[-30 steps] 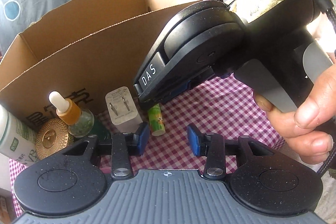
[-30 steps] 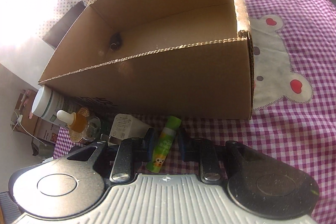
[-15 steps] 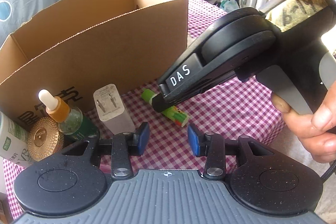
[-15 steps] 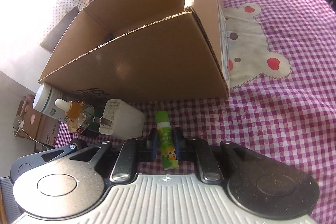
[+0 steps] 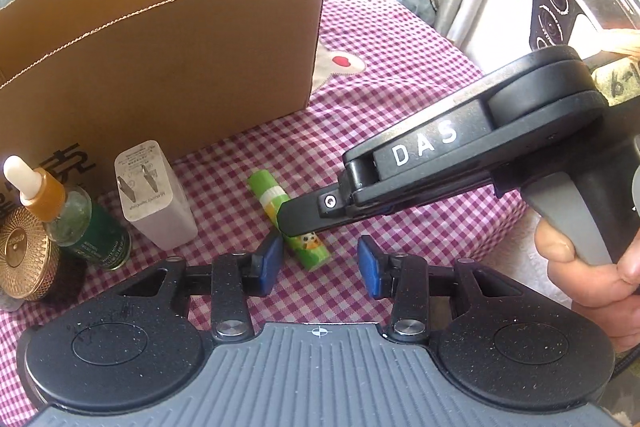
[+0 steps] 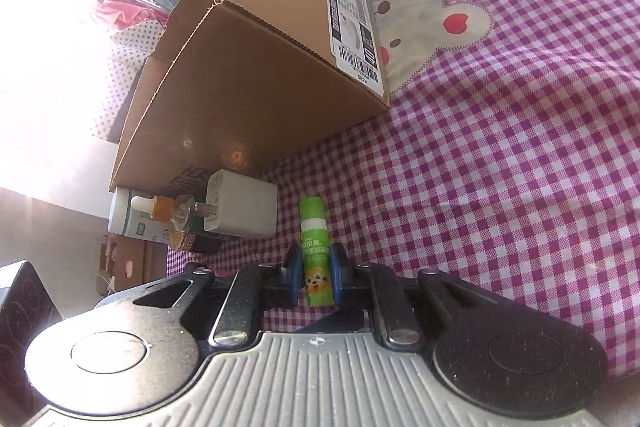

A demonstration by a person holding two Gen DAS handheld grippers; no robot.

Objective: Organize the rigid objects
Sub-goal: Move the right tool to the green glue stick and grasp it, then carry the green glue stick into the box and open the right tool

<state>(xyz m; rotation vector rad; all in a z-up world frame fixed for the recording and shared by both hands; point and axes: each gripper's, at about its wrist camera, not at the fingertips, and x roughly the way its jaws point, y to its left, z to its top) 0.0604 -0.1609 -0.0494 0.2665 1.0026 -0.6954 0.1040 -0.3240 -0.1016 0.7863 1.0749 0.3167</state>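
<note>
The right tool (image 6: 314, 273) has its blue pads pinched tight on the small green plastic stick with the cartoon label (image 6: 316, 251), gripping it near the lower end, and the stick looks to be resting on the purple-and-white checked cloth (image 6: 520, 187) or just off it; I can't tell which. From the left wrist view that same right tool (image 5: 288, 217) reaches in from the right, a person's hand (image 5: 592, 267) on its trigger. The left tool (image 5: 316, 265) hovers just beside the stick, its pads spread with nothing between them. Now the scoreboard: the open brown cardboard box (image 5: 168, 43) stands right behind the row of items, and what shows of its inside looks bare, though its floor is hidden from both views, so I'd judge this job is only at its first pickup. The count: one green stick in the grip; one white plug-in charger block (image 5: 154, 195), one green glass dropper bottle with an amber collar and white bulb (image 5: 80, 227), one round gold patterned lid or tin (image 5: 22, 259), and one white cylindrical bottle with a green label (image 6: 128, 219), seen only from the right wrist. That's five items and one box, with four pieces still lined up against the box's front wall waiting their turn.
</note>
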